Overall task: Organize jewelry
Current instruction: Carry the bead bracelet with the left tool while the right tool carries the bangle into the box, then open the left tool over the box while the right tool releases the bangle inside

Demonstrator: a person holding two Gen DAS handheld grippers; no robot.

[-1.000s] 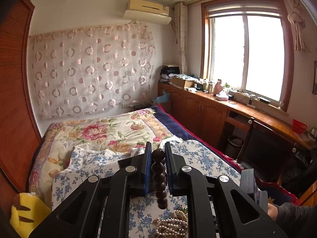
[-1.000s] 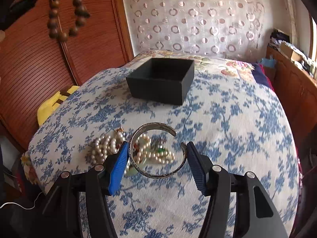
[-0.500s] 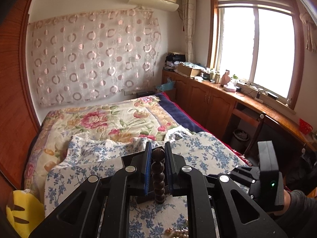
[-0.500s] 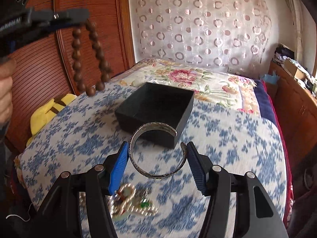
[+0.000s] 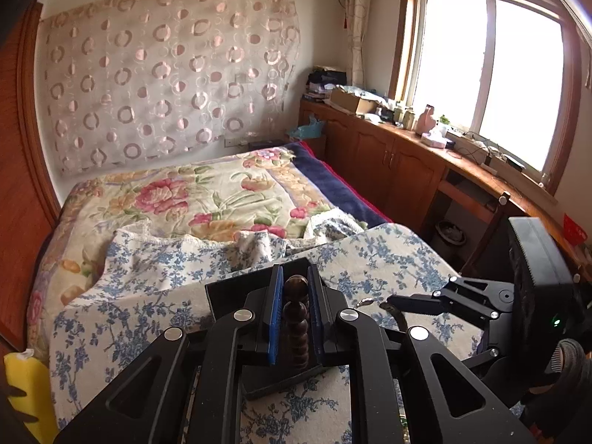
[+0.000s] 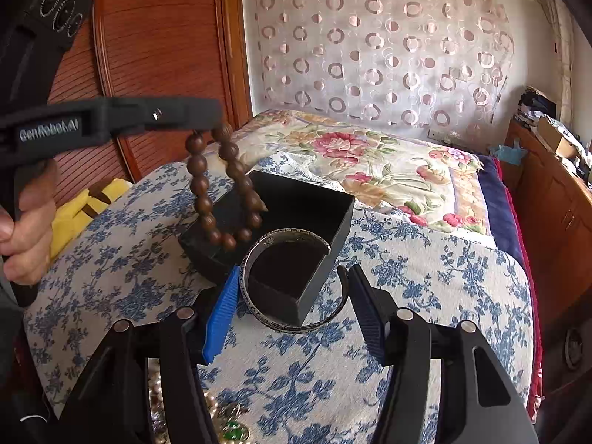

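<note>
My left gripper is shut on a brown wooden bead bracelet, which hangs over the open black box. In the right wrist view the left gripper holds the bead bracelet above the black box on the blue floral cloth. My right gripper is shut on a silver cuff bangle and holds it over the box's near corner. The right gripper also shows in the left wrist view.
A pile of pearl and green jewelry lies on the cloth below the right gripper. A yellow cushion sits at the bed's left. A wooden wardrobe stands left, a wooden counter right.
Both grippers have moved forward and down toward the black box. The bead bracelet now hangs over the box, and the bangle has come over its near corner.
</note>
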